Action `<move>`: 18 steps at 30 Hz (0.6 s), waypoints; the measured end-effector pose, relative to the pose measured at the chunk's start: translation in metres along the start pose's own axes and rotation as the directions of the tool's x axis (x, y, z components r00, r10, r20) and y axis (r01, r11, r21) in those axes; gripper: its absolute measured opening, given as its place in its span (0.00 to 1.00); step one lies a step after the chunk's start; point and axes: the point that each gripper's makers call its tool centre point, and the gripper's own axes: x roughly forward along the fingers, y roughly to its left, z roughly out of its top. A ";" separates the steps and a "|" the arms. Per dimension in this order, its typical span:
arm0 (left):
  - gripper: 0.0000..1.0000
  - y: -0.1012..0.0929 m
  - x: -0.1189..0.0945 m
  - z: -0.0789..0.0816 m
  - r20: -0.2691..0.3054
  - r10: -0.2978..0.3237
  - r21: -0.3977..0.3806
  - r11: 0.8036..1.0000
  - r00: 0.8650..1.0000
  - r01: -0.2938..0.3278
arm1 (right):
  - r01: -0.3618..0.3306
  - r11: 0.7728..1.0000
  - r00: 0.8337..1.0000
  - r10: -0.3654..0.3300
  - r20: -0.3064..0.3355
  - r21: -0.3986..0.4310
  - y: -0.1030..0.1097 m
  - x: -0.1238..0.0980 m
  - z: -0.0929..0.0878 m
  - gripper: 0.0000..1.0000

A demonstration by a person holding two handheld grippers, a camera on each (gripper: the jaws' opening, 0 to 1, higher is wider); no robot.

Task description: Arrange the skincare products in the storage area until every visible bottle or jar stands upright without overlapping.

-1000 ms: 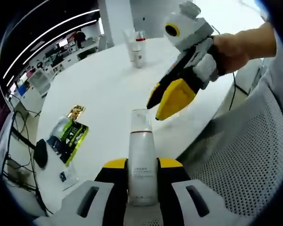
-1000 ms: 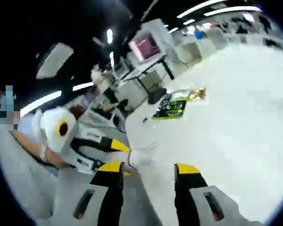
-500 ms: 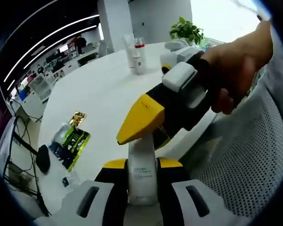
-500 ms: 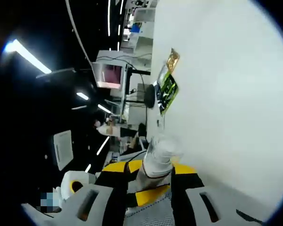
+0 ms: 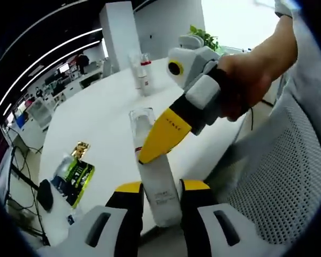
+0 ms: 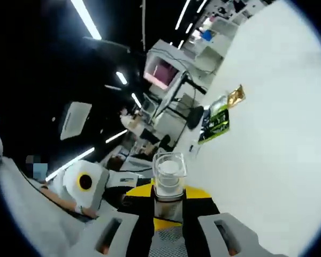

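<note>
Gripping the lower body of a white bottle [image 5: 159, 187], with the left gripper [image 5: 161, 199] and its jaws clenched on either side. Long axis running up and away from the camera in the left gripper view, leaning slightly left, clear cap [image 5: 140, 124] at the far end, held above the near edge of the white counter [image 5: 101, 123]. Crossing the bottle's neck from the right, the right gripper [image 5: 150, 151] in a hand [image 5: 243, 80], yellow tip laid over the neck just under the cap. Seen in the right gripper view, the same cap [image 6: 169, 174] sits between the right jaws, pointing at the camera; jaws apparently clamped on the neck below, though blur makes contact hard to confirm. Standing upright far back on the counter, 2 more bottles [image 5: 140, 70] close together. Lying flat near the left edge, a green packet [image 5: 77, 174].
</note>
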 end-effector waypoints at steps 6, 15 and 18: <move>0.24 -0.010 -0.001 0.004 0.018 -0.072 -0.047 0.996 0.997 0.073 | -0.107 0.956 0.992 0.086 -0.090 -0.274 0.012 -0.008 -0.003 0.11; 0.21 -0.025 -0.002 0.004 0.023 -0.167 -0.123 0.978 0.986 0.169 | -0.276 0.843 0.958 0.204 -0.199 -0.462 0.033 -0.017 -0.013 0.11; 0.20 -0.023 -0.004 0.003 0.014 -0.162 -0.159 0.974 0.987 0.162 | -0.266 0.834 0.962 0.199 -0.184 -0.483 0.033 -0.017 -0.013 0.12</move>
